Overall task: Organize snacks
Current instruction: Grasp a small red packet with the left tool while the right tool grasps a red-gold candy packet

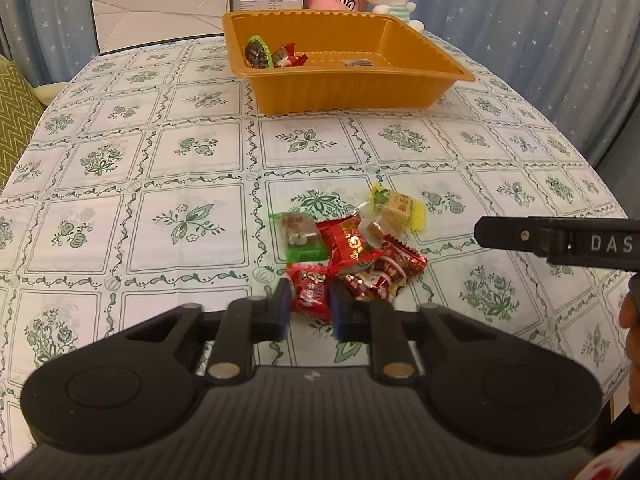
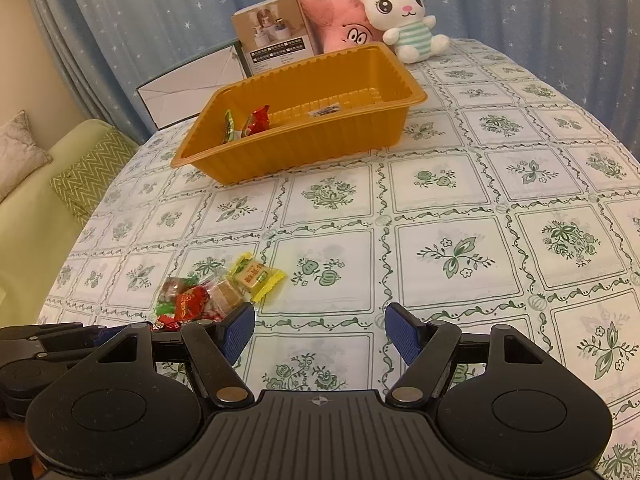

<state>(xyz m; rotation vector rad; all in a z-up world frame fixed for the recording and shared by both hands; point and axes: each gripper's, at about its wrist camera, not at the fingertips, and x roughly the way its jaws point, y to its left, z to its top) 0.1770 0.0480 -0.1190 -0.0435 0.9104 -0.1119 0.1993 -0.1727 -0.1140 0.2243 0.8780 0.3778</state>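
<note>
Ribbed blue pads line the black fingers of the left tool (image 1: 310, 310), which is pinching a crinkly red foil snack packet (image 1: 311, 294) at the near edge of a heap of wrapped snacks (image 1: 352, 246) on the worktop (image 1: 168, 184). The heap is a loose cluster of small pillow-shaped packets: glossy red foil ones touching and overlapping, a green-ended clear wrapper (image 1: 301, 237) on its left side, and a yellow-ended wrapper (image 1: 396, 208) holding a pale square block at its far side. The right tool (image 2: 320, 332) hangs over a bare stretch of cloth to the right of the same heap, its two blue-padded fingers spread wide with nothing between them; in the left wrist view its matte black finger (image 1: 556, 240) reaches in from the right, near the heap but apart from it. The worktop is covered by a smooth tablecloth printed with green floral squares framed by vine borders. Further back sits an orange plastic tray (image 1: 344, 92), rectangular with fluted, ribbed walls and a flat rolled rim; a few wrapped snacks (image 1: 276, 56) lie in its left end, and a small label lies flat on its ridged floor. Behind the tray stand a cardboard box (image 2: 276, 38) with printed pictures, a pink plush toy (image 2: 340, 28), a white plush rabbit (image 2: 404, 16) in a striped top, and a white folded carton (image 1: 160, 16). Pleated blue curtain (image 2: 160, 20) dotted with white stars hangs beyond.
</note>
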